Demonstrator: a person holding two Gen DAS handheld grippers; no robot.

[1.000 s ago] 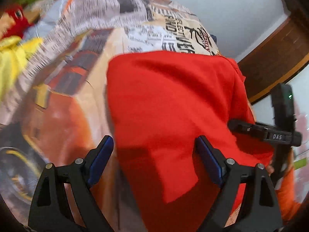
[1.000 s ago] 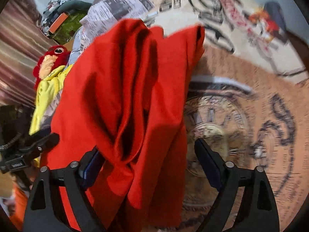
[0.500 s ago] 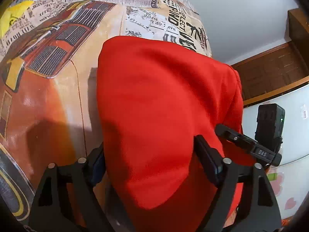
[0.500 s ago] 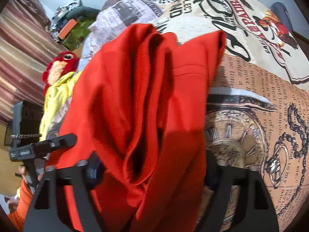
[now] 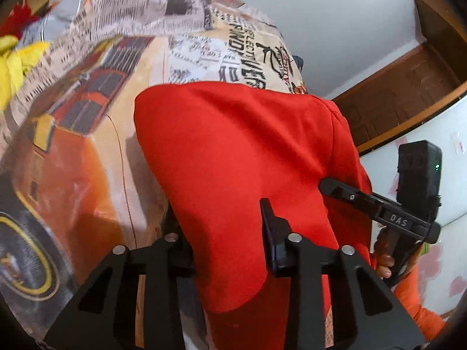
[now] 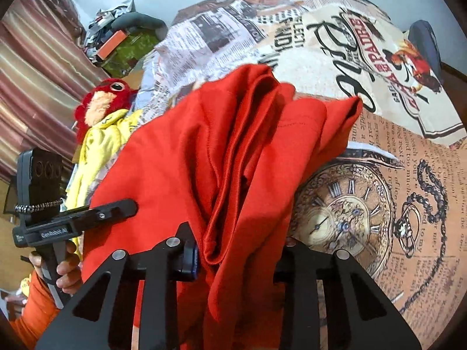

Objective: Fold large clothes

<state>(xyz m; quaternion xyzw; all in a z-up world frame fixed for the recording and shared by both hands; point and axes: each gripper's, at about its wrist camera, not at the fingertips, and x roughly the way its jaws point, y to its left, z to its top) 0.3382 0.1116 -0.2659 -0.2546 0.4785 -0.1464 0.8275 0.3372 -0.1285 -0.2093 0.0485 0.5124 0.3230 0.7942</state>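
A large red garment (image 5: 242, 157) hangs between both grippers above a bed with a printed cover (image 5: 87, 151). My left gripper (image 5: 227, 242) is shut on the garment's near edge; cloth fills the gap between its fingers. My right gripper (image 6: 239, 250) is shut on a bunched, creased part of the red garment (image 6: 233, 157). The far end of the garment rests on the printed cover (image 6: 379, 192). The right gripper also shows in the left wrist view (image 5: 379, 204), and the left gripper in the right wrist view (image 6: 73, 221), each at the garment's side.
A red plush toy (image 6: 102, 102) and yellow clothes (image 6: 99, 151) lie at the bed's left side. A pile of items (image 6: 122, 40) sits by a striped curtain. A wooden door frame (image 5: 408, 93) and white wall stand on the right.
Both grippers' jaws have narrowed from wide open to closed on the red garment. The garment has lifted and bunched between them.
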